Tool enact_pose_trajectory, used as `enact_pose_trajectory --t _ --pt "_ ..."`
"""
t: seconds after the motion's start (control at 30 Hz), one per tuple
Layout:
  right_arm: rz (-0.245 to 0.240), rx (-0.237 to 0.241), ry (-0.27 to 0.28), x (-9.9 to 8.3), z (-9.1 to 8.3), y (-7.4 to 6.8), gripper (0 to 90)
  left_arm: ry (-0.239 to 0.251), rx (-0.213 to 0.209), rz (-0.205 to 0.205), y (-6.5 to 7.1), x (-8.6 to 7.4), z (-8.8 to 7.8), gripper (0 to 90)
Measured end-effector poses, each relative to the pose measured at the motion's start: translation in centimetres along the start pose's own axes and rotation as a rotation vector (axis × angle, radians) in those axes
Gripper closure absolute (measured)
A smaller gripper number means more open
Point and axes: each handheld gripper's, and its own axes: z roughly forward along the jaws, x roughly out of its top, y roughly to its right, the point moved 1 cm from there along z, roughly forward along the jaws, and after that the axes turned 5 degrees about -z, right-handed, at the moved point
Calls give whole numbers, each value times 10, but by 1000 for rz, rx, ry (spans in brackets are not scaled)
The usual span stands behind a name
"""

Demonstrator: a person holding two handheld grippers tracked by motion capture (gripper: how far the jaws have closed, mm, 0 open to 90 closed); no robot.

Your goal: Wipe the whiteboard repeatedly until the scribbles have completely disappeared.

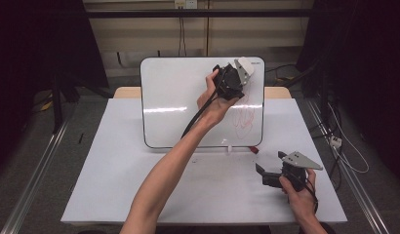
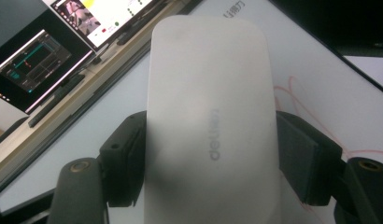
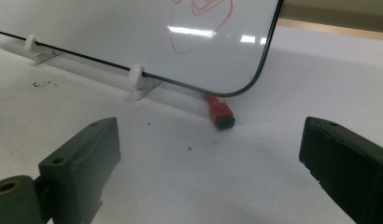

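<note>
Upper right of the high view, the left hand-held gripper [image 1: 235, 73] clamped a white whiteboard eraser [image 2: 210, 126] against the whiteboard [image 1: 178, 102], above the red scribble [image 1: 244, 119]. Lower right, the right hand-held gripper [image 1: 269, 168] stood wide, empty, over the table [image 1: 115, 175], near a red marker cap [image 3: 219, 112].

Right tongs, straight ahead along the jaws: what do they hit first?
Probably the small red marker lying on the white table under the whiteboard's lower corner. The open right tongs point roughly at it, bare tabletop between; depth is hard to judge.
</note>
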Motion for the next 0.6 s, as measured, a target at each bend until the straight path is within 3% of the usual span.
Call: enact_pose_trajectory --t 0.3,0.6 --pt "0 3 -3 0 1 0 55 5 23 18 5 -1 1 311" --pt "3 4 -2 0 1 0 55 -13 -9 47 22 -11 1 311"
